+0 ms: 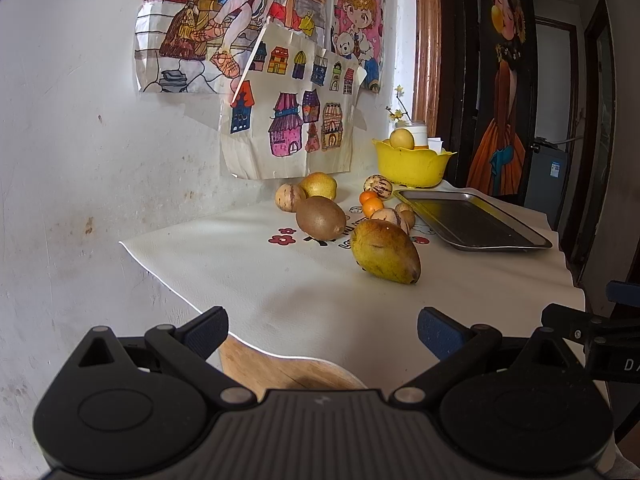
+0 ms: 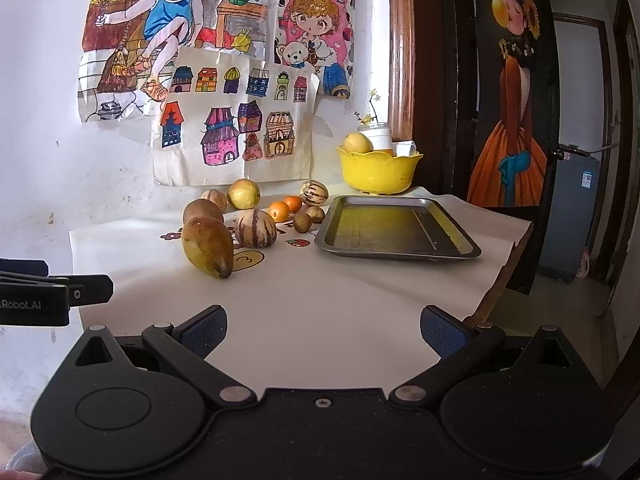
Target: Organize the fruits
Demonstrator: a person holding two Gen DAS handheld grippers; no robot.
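My left hand-held gripper (image 1: 322,330) spread, empty, over near surface (image 1: 304,292) edge. My right hand-held gripper (image 2: 323,330) spread too, empty. Ahead on cloth: one mango (image 2: 207,246), nearest; three striped melons (image 2: 255,227); two oranges (image 2: 279,211); three kiwis (image 2: 303,222); one lemon (image 2: 243,193). Steel tray (image 2: 396,227) right of fruit, holds nothing. Yellow bowl (image 2: 378,172) behind tray, one yellow fruit (image 2: 357,143) showing inside.

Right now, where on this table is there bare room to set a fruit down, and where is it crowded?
Free: the metal tray holds nothing, and the white cloth is bare between the mango and both open grippers, left and right. Crowded: the cluster behind the mango, striped melon, oranges and kiwis, up to the yellow bowl.
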